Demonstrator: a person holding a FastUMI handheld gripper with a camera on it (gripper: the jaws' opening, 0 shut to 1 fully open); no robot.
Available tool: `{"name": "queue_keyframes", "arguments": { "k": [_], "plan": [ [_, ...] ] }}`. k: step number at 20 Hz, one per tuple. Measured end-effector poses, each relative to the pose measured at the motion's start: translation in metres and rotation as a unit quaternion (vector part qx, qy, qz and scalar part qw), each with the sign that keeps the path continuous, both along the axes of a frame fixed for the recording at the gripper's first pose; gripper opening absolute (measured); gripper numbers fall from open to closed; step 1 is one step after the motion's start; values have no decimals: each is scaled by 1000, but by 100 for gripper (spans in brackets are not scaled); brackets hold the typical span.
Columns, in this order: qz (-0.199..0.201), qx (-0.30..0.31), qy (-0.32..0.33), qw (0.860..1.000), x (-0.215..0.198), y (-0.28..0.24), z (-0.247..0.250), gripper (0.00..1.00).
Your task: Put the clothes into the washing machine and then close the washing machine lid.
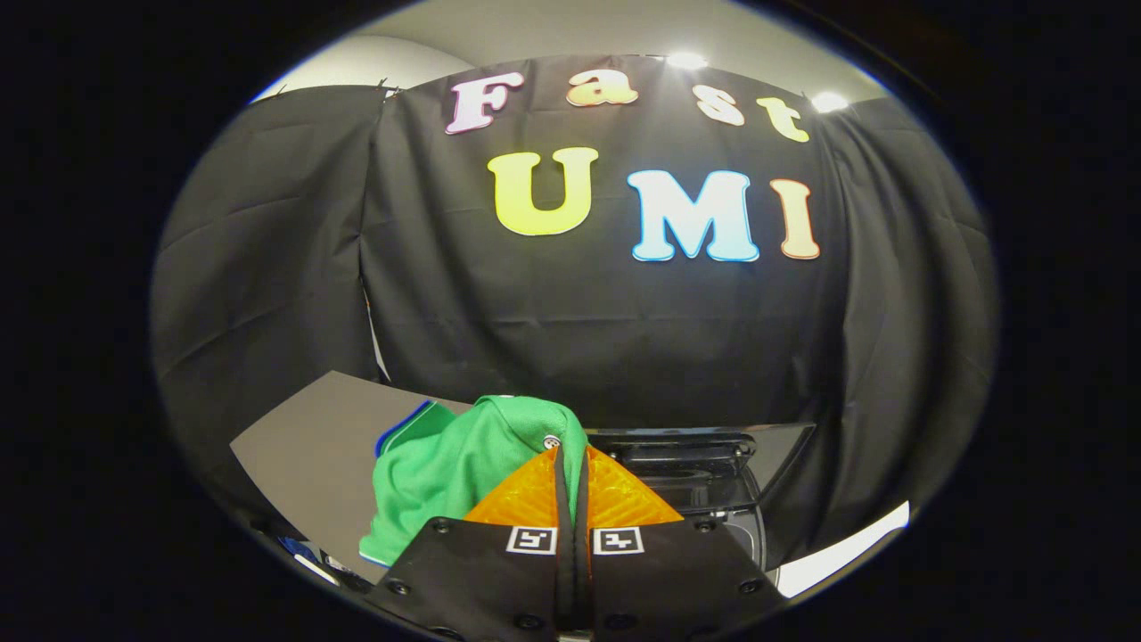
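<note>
Item: green garment (446, 473), one, with a collar edged in blue and white and a small button showing near the fingertips. It is hanging in a bunch from the gripper (570, 464), draping down on the left of the fingers, lifted above a grey panel (312, 437) and just left of the washing machine (704, 481).

Gripper: one. Its two fingers are pressing together with only a thin seam between them, pinching a fold of the garment at the tips.

Washing machine: one, dark, lying just ahead and to the right of the fingers; its lid appears to be standing open, though the drum mouth is hard to make out.

Step in hand, as judged: carrying the garment over the opening. Doing it well is calling for keeping the pinch firm, bringing the trailing cloth fully above the opening before releasing, so that no hem is catching on the rim.
</note>
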State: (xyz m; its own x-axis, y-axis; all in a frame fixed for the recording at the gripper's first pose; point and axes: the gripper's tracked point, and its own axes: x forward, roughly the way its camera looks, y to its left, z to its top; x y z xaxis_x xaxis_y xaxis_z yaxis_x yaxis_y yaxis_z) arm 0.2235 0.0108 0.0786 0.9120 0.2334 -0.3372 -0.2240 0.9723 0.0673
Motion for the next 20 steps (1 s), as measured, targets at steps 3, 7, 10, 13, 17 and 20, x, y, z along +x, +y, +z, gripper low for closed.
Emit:
{"name": "queue_keyframes", "arguments": {
  "k": [3, 7, 10, 13, 17, 20],
  "plan": [
    [-4, -1, 12, 1000, 3, -21, -14, 1],
    [-3, -11, 34, 999, 5, -40, -45, 1],
    [0, -13, 57, 998, 5, -51, -76, 1],
    [3, -13, 83, 996, 4, -57, -113, 1],
    [-2, -25, 118, 993, 4, -67, -162, 1],
    [-15, -20, 143, 989, 1, -78, -192, 1]
  ]
}}
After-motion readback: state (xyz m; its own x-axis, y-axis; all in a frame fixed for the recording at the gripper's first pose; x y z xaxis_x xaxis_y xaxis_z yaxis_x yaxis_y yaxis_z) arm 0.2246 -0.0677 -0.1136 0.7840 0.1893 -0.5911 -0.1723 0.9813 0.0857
